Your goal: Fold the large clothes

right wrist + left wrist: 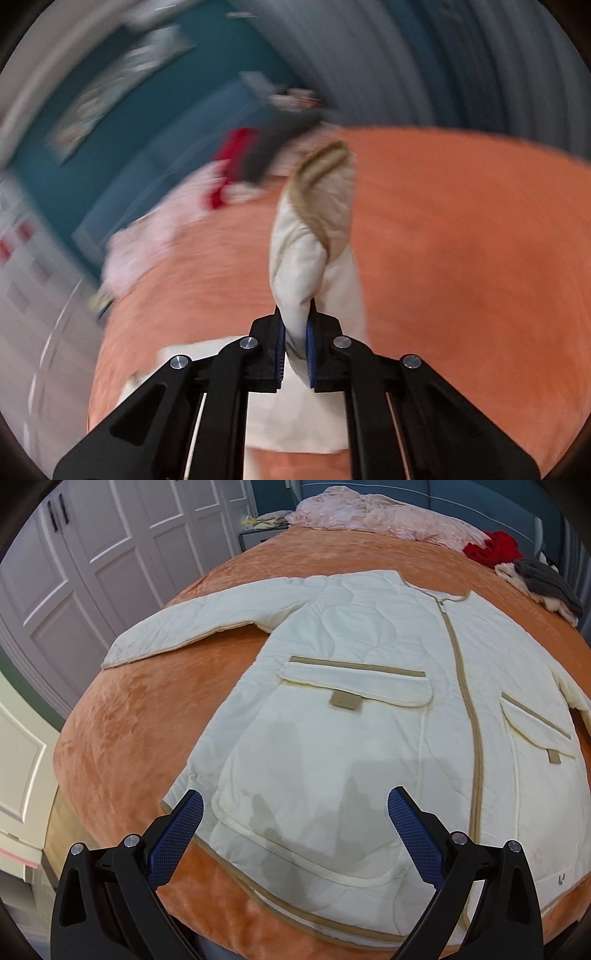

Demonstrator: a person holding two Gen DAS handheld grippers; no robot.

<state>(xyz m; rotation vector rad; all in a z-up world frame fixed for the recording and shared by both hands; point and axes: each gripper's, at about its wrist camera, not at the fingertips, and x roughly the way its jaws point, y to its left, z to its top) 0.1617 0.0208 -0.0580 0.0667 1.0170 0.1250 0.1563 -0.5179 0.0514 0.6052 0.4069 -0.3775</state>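
A cream jacket (369,686) is spread flat, front up, on an orange bedspread (140,716). The left gripper (295,812) is angled downward above the jacket's lower hem, its jaws held wide apart with nothing between them. The right gripper (295,332) is clamped on a bunched jacket sleeve (317,221), which is raised above the bedspread.

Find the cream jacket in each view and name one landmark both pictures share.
Left wrist: jacket lies flat, zipped, filling the centre.
Right wrist: only its sleeve shows, centre, pinched in the right hand-held gripper.
Shared landmark: red garment on the orange bedspread.
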